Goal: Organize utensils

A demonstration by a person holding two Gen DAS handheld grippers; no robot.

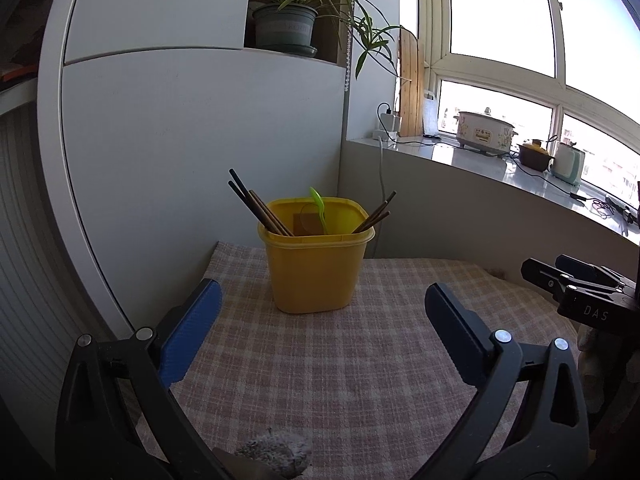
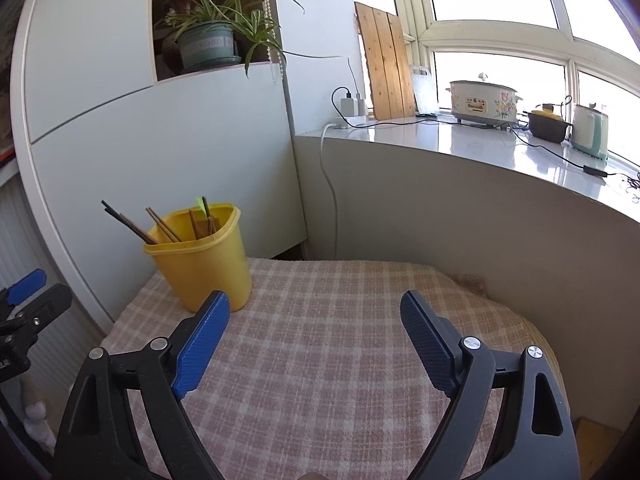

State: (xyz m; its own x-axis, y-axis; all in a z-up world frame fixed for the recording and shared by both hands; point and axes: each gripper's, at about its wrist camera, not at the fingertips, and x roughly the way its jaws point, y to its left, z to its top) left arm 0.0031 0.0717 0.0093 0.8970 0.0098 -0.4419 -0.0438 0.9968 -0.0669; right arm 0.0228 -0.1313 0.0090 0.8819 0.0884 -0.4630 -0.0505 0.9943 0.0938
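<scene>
A yellow plastic tub (image 1: 316,264) (image 2: 202,260) stands on a pink checked cloth (image 1: 340,360) (image 2: 328,340) at the table's far left corner. Several dark and brown chopsticks (image 1: 256,208) (image 2: 136,226) lean inside it, together with a green plastic spoon (image 1: 319,206) (image 2: 199,203). My left gripper (image 1: 322,300) is open just in front of the tub, with nothing between its blue pads. My right gripper (image 2: 314,308) is open over the bare cloth to the right of the tub and holds nothing. The right gripper's black frame (image 1: 576,292) shows at the edge of the left wrist view.
A white cabinet (image 1: 200,128) stands right behind the tub, with a potted plant (image 1: 286,26) in a niche. A grey wall and a windowsill (image 2: 480,148) bound the table at the right, bearing a cooker (image 2: 482,98), a pot, a kettle and cables.
</scene>
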